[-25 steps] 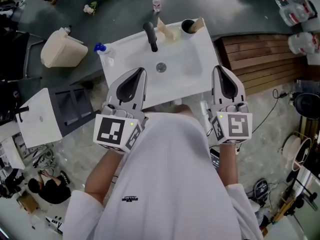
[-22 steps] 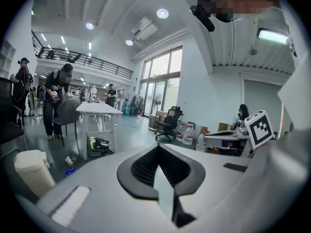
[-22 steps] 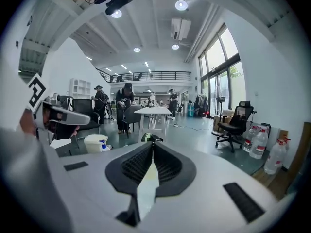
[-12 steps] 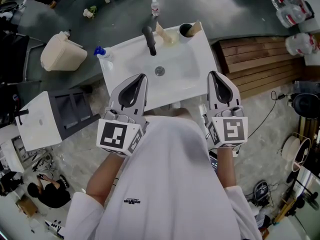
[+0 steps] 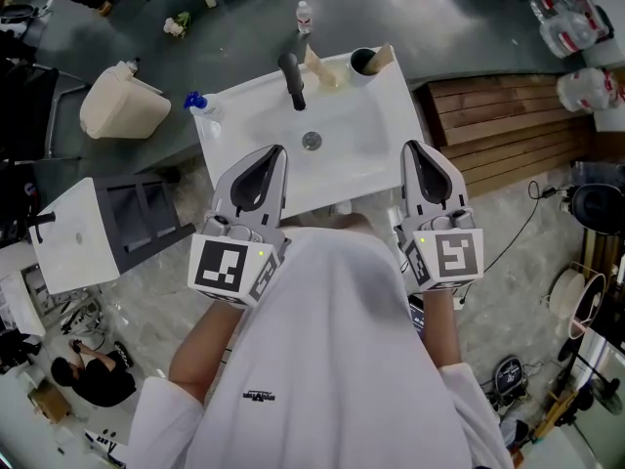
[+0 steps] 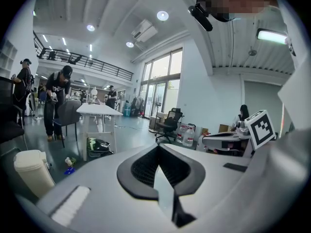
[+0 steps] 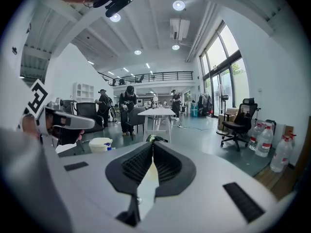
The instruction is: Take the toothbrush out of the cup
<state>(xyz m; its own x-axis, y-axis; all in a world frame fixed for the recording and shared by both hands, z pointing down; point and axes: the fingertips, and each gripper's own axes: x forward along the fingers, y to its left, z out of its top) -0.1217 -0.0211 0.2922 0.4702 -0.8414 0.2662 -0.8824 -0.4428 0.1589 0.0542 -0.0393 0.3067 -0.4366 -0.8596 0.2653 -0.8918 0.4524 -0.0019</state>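
Grey concrete flooring surrounded a white rectangular washbasin [image 5: 361, 135] on a stand, which the person faced from its near edge.

**Placement.** One dark round cup [image 5: 362, 61] stood on the basin's far right corner, just right of the black tap [image 5: 292, 78]. One tan flat-handled stick, judged to be the toothbrush [image 5: 385, 54], leaned out of the cup towards the right. It lay in the cup, so the state the task asks for was not shown. I judged the ledge position to be ordinary storage, clear of the bowl and its drain hole [image 5: 312, 140].

**Grippers.** The grey left gripper [image 5: 277, 150] and grey right gripper [image 5: 409, 147] were held side by side over the basin's near rim, close to the person's body and well apart from the cup. Each gripper view looked out level into the hall rather than down at the basin. The left gripper's ribbed pads [image 6: 143, 166] met at the tips with nothing between them, and the right gripper's pads [image 7: 167, 165] likewise. I judged this a carrying posture, not a reach. The right gripper was the nearer of the two to the cup.

**Count.**
- Two grippers
- One cup
- One toothbrush
- One tap
- One drain hole
- One tan wedge-shaped piece [image 5: 320, 67] beside the tap
- One clear plastic bottle [image 5: 303, 15] on the floor beyond the basin
- One beige lidded bin [image 5: 117, 101] to the left
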